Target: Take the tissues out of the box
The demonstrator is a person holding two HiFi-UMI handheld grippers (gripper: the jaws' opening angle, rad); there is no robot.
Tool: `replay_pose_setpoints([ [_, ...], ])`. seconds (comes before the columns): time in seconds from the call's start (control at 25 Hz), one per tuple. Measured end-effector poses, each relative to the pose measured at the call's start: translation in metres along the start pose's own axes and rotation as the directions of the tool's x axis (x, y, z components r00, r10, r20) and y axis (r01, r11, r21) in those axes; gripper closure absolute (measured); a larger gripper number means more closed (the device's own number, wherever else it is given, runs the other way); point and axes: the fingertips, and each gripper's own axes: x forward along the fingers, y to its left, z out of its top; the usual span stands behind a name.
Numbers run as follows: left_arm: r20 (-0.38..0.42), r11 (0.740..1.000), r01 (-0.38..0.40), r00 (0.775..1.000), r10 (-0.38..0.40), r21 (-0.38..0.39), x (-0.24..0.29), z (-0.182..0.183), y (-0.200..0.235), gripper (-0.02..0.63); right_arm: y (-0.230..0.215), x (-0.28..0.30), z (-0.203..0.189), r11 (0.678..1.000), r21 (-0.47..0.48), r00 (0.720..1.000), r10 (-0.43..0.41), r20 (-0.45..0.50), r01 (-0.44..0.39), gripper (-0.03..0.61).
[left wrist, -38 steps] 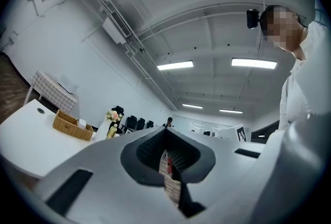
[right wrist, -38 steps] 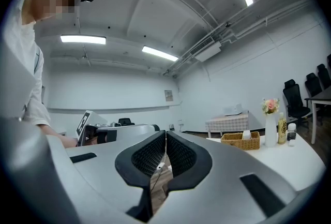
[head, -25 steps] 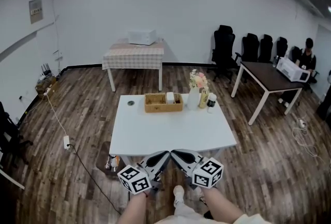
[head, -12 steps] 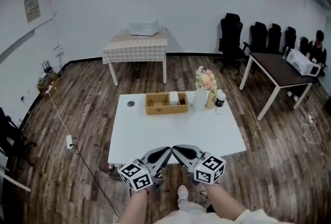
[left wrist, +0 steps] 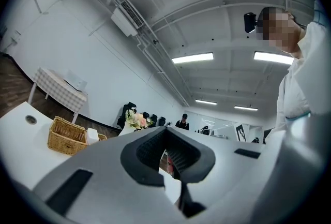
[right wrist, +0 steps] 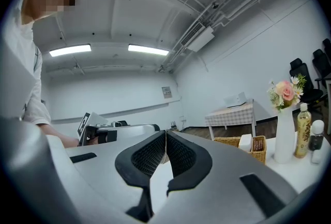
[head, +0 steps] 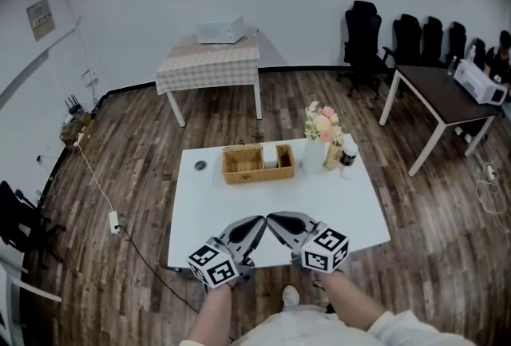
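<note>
A white worktop stands on a wood-plank floor, seen from above by the person standing at its near edge. The left gripper and the right gripper are held side by side just above the near edge, their tips angled towards each other and almost meeting. In each gripper view the jaws are closed tip to tip, with nothing held between them.

Along the far edge of the worktop sits a wicker basket. A white tissue pack stands upright inside it, towards the basket's right end, well apart from both grippers. Near the far right corner are a white vase of pink flowers, a yellow bottle just beside it and a small dark-capped bottle. A small round dark object lies near the far left corner.

Beyond, against the wall, a table with a checked cloth carries a white microwave.
</note>
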Motion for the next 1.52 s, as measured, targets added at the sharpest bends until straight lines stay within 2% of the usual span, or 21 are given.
replay_pose_setpoints([
  [0.36, 0.003, 0.999, -0.026, 1.0, 0.026, 0.028, 0.038, 0.017, 0.04, 0.614, -0.048, 0.028, 0.014, 0.999, 0.034, 0.999, 0.034, 0.011, -0.034, 0.546],
  [0.72, -0.004, 0.999, -0.047, 0.999, 0.047, 0.002, 0.057, 0.015, 0.076, 0.614, -0.082, 0.051, 0.009, 0.996, 0.075, 0.999, 0.038, -0.005, -0.038, 0.546],
  [0.96, -0.042, 1.0, -0.008, 0.999, 0.007, -0.023, 0.069, 0.01, 0.103, 0.614, -0.105, 0.066, 0.0, 0.995, 0.095, 1.0, -0.019, -0.024, 0.021, 0.546],
  [1.28, -0.108, 0.993, 0.098, 0.989, -0.105, -0.064, 0.075, 0.019, 0.141, 0.614, -0.126, 0.097, -0.001, 0.984, 0.113, 0.99, -0.139, -0.015, 0.14, 0.546],
  [1.52, -0.145, 0.988, 0.122, 0.98, -0.135, -0.093, 0.073, 0.017, 0.164, 0.614, -0.134, 0.116, -0.009, 0.971, 0.136, 0.981, -0.192, -0.03, 0.194, 0.545],
])
